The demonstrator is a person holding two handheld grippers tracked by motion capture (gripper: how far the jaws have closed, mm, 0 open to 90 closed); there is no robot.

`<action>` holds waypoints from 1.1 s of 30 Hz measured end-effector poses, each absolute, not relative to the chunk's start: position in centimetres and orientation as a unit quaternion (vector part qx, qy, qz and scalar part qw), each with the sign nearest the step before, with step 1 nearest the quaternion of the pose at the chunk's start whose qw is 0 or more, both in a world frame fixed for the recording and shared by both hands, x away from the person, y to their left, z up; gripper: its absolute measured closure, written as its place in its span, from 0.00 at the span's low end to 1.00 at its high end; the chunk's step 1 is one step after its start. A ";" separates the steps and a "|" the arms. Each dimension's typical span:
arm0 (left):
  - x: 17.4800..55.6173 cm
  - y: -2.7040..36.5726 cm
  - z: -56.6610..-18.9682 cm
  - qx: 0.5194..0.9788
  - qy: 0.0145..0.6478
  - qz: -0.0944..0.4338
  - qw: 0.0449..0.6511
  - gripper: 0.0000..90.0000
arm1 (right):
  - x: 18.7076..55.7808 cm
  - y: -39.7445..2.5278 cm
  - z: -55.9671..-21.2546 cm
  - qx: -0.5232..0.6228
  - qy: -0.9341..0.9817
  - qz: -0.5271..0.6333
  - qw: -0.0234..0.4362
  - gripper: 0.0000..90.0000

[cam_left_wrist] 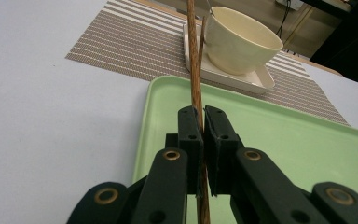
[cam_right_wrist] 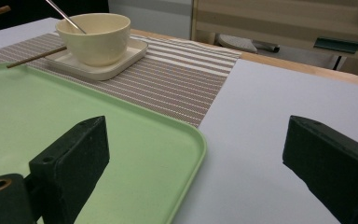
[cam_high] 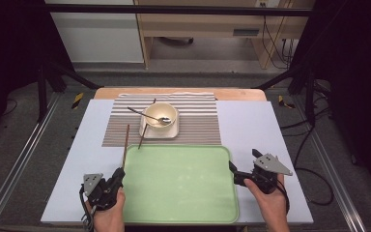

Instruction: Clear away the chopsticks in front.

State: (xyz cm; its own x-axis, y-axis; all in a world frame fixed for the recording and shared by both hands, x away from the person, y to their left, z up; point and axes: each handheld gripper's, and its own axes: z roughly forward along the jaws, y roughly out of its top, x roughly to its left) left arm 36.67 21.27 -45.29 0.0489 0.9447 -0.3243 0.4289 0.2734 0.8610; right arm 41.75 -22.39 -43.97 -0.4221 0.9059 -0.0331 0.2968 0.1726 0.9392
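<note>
Left gripper point(cam_left_wrist: 203, 122) jaws clamped on wooden chopstick point(cam_left_wrist: 195, 60), at left rim of green tray point(cam_left_wrist: 284, 140). Chopstick ran forward from jaws, past tray's far-left corner, tip over striped placemat point(cam_high: 200, 126). Second chopstick point(cam_high: 144, 134) ahead, leaning on square saucer point(cam_high: 171, 131) under cream bowl point(cam_high: 162, 115); spoon point(cam_high: 150, 116) inside bowl. Right gripper point(cam_right_wrist: 196, 154) jaws spread wide, holding nothing, astride tray's right rim: one jaw over tray, other over bare white tabletop point(cam_right_wrist: 279, 121). Tray floor between grippers bare.
</note>
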 end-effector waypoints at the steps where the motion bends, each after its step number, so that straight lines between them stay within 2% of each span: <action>1: 36.5 21.2 -45.3 0.540 0.636 0.268 0.482 0.95 | 41.7 -22.4 -44.0 0.432 0.696 0.476 0.320 0.08; 15: 34.5 20.3 -45.9 0.553 0.642 0.274 0.455 0.95 | 41.7 -22.2 -44.0 0.429 0.697 0.478 0.317 0.08; 33: 34.1 19.8 -47.3 0.573 0.651 0.263 0.423 0.95 | 41.7 -22.2 -43.9 0.430 0.697 0.480 0.316 0.08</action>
